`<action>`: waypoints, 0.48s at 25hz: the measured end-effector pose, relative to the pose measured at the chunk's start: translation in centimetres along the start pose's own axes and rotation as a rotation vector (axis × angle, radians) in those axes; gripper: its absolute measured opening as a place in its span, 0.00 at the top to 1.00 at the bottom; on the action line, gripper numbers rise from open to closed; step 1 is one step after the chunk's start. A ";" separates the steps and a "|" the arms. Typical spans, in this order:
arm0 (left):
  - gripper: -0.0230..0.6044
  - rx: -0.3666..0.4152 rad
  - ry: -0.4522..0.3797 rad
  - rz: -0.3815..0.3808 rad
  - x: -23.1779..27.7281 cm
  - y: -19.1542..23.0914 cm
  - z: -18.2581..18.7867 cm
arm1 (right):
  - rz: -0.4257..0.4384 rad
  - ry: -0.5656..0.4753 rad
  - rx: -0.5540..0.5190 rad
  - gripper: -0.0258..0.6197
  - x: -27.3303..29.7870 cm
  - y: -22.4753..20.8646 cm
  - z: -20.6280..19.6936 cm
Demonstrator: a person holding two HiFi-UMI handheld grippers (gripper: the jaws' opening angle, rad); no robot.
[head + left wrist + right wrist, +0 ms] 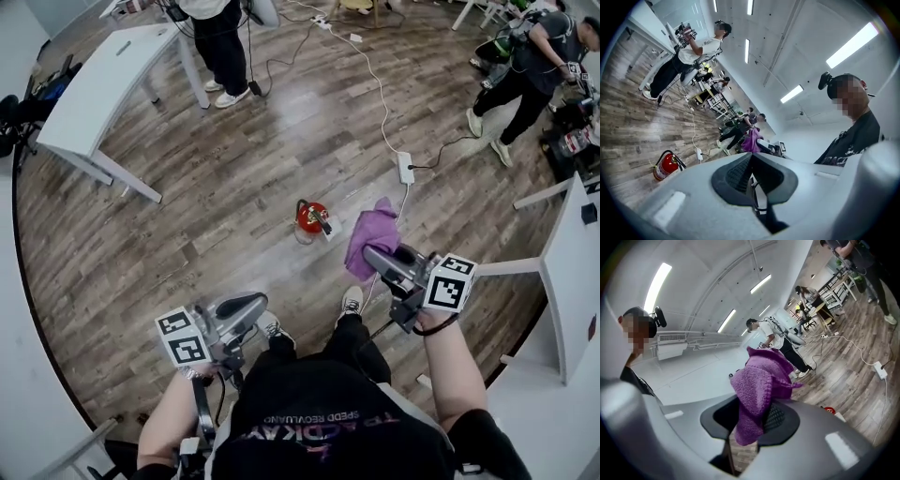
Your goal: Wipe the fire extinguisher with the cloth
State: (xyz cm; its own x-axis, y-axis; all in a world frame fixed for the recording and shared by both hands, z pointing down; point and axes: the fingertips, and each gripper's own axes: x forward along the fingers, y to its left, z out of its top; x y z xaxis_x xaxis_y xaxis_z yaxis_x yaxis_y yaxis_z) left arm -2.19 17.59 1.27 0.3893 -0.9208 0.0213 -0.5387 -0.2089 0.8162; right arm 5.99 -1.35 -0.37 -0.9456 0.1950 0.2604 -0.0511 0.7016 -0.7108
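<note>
A small red fire extinguisher (312, 217) stands on the wooden floor ahead of my feet; the left gripper view shows the extinguisher (665, 166) low at the left, and only a red sliver (829, 410) peeks over the right gripper's jaw. My right gripper (372, 255) is shut on a purple knitted cloth (369, 236), which hangs in the air to the right of the extinguisher. In the right gripper view the cloth (759, 390) bunches up between the jaws. My left gripper (255, 302) is held low at the left with its jaws together and nothing in them.
A white power strip (406, 167) with its cable lies on the floor beyond the extinguisher. White tables stand at the far left (103, 80) and at the right (572, 272). Other people stand at the top (220, 47) and the top right (525, 70).
</note>
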 end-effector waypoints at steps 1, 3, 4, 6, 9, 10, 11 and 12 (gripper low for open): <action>0.97 0.002 -0.009 0.020 0.3 0.2 -0.1 | 0.012 0.011 -0.003 0.80 0.0 -0.7 0.4; 0.97 -0.006 -0.036 0.062 1.3 0.3 -0.6 | 0.036 0.042 -0.004 0.80 -0.1 -2.4 1.1; 0.97 -0.013 -0.053 0.083 1.9 0.4 -1.0 | 0.048 0.063 -0.003 0.80 -0.3 -3.4 1.3; 0.97 -0.031 -0.090 0.124 3.5 0.6 -2.0 | 0.074 0.112 -0.002 0.80 -0.8 -5.6 1.6; 0.97 -0.050 -0.133 0.169 6.4 1.4 -3.5 | 0.113 0.183 0.005 0.80 -1.2 -9.3 2.0; 0.97 -0.050 -0.147 0.173 7.5 1.7 -4.0 | 0.123 0.209 0.006 0.80 -1.2 -10.6 2.1; 0.97 -0.050 -0.160 0.172 8.6 2.0 -4.5 | 0.130 0.237 0.004 0.80 -1.1 -12.0 2.0; 0.97 -0.048 -0.169 0.170 9.5 2.3 -5.0 | 0.135 0.263 0.001 0.80 -0.9 -13.3 1.8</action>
State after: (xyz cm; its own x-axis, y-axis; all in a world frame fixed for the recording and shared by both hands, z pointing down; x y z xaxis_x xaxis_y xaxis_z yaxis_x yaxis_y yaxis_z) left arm 3.96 9.96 6.24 0.1630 -0.9843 0.0670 -0.5483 -0.0339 0.8356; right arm 6.90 -12.13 7.68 -0.8283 0.4573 0.3236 0.0693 0.6567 -0.7510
